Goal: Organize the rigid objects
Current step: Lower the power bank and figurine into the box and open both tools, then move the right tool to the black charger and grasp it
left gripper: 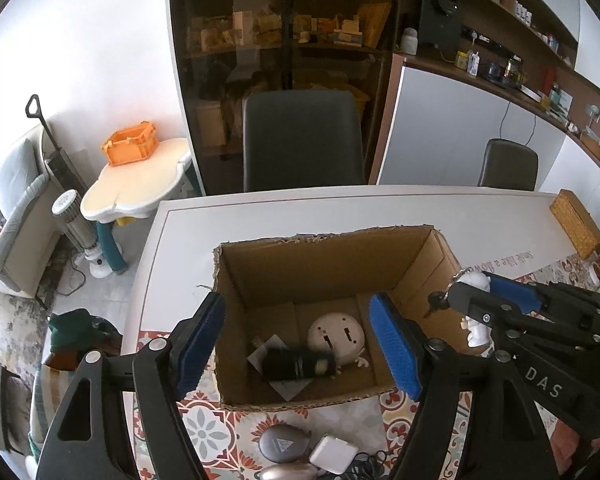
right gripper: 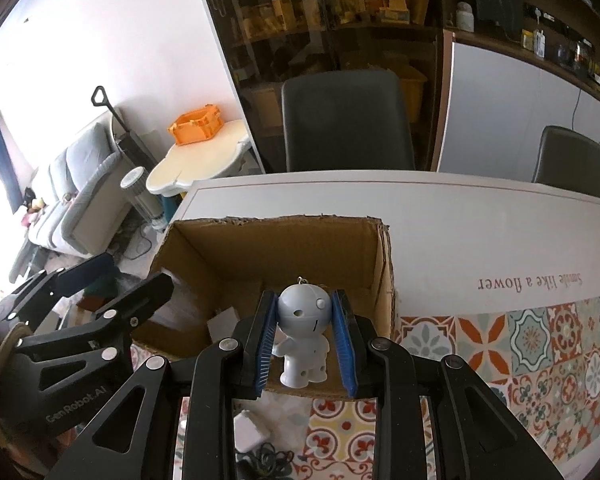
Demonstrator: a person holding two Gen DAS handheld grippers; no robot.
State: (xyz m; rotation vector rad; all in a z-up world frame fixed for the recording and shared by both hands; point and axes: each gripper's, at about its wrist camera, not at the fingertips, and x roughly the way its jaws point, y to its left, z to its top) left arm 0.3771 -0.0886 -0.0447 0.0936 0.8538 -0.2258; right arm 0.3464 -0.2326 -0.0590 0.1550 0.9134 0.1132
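An open cardboard box (left gripper: 416,268) stands on the table (left gripper: 480,216). Inside lie a round white device (left gripper: 336,336) and a black cylinder (left gripper: 298,364) on a paper. My left gripper (left gripper: 300,344) is open and empty above the box's near side. My right gripper (right gripper: 305,340) is shut on a white robot figurine (right gripper: 305,338) with a keyring, held above the box's right near corner (right gripper: 386,320). The figurine also shows in the left wrist view (left gripper: 476,330), with the right gripper (left gripper: 496,296) around it.
On the patterned mat (right gripper: 540,344) in front of the box lie a grey oval case (left gripper: 282,444), a white charger (left gripper: 334,454) and black cable (left gripper: 364,466). A woven box (left gripper: 576,220) sits at the table's far right. Dark chairs (left gripper: 300,140) stand behind the table.
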